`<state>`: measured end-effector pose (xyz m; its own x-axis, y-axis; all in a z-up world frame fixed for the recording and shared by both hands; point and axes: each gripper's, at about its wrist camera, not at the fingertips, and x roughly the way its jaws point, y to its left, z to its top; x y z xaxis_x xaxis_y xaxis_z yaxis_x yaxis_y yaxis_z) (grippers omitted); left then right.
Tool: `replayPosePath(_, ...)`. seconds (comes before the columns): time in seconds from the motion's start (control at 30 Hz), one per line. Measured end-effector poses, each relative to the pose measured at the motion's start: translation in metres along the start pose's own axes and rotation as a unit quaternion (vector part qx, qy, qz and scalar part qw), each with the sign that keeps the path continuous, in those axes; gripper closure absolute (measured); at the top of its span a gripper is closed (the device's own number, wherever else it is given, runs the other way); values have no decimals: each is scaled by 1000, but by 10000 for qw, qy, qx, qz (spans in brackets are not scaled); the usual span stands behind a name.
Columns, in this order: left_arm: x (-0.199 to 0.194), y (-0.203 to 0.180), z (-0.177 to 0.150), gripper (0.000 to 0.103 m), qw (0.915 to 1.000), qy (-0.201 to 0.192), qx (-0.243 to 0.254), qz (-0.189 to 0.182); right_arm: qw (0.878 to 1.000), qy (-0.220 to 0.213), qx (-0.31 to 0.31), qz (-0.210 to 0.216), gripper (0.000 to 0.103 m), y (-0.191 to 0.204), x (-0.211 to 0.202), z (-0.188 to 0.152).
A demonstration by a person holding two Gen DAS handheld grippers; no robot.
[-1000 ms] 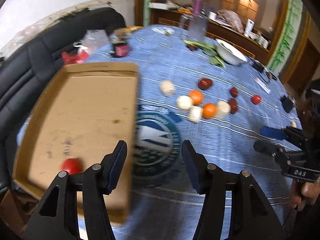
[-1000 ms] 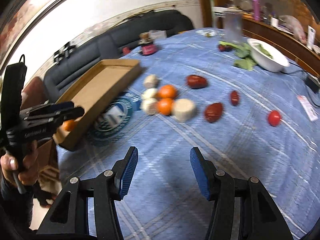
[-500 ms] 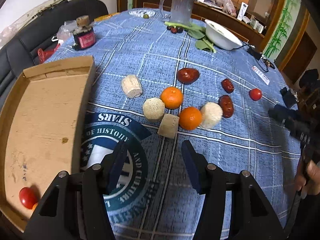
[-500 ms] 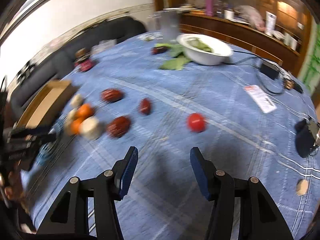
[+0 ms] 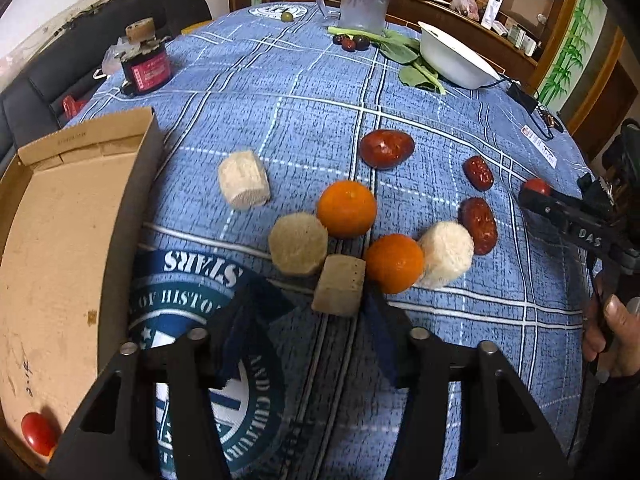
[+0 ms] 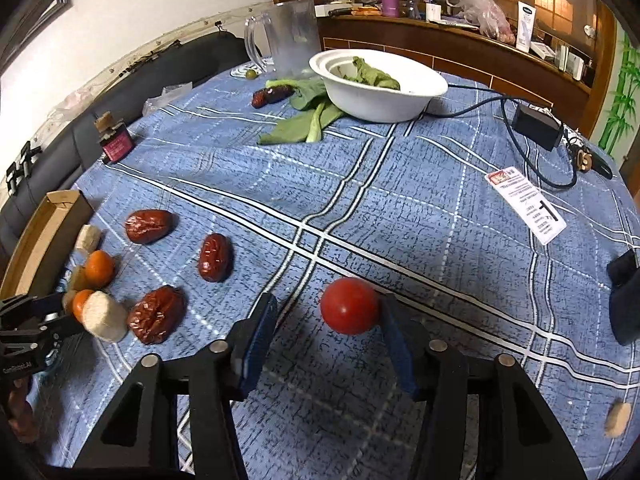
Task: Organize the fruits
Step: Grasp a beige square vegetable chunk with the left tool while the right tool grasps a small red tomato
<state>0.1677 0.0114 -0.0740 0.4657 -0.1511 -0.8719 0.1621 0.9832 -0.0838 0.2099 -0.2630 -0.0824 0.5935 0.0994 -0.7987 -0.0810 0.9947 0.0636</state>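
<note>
The right tongs point(image 6: 326, 328) have swung over, now apparently bracketing the tomato point(image 6: 349, 311).

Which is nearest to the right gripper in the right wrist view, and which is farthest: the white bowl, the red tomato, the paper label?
1. Red tomato: between the fingers of the right gripper.
2. Paper label: mid-table, to the right.
3. White bowl: far side, slightly right of centre.
</note>
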Motion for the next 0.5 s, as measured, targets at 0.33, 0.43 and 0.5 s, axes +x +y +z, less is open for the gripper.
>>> replayPosePath(0.33, -15, -6, -4, 83, 9997, -154, 97, -166, 9998, -143, 37, 167, 73, 4, -22, -8)
replayPosePath(0.43, -27, -4, -9, 83, 9994, -247, 65, -221, 9993, -234, -2, 296, 73, 12, -39, -13)
replayPosePath(0.5, -33, -2, -12, 83, 9993, -289, 51, -241, 9987, -297, -37, 402, 73, 19, -49, -17)
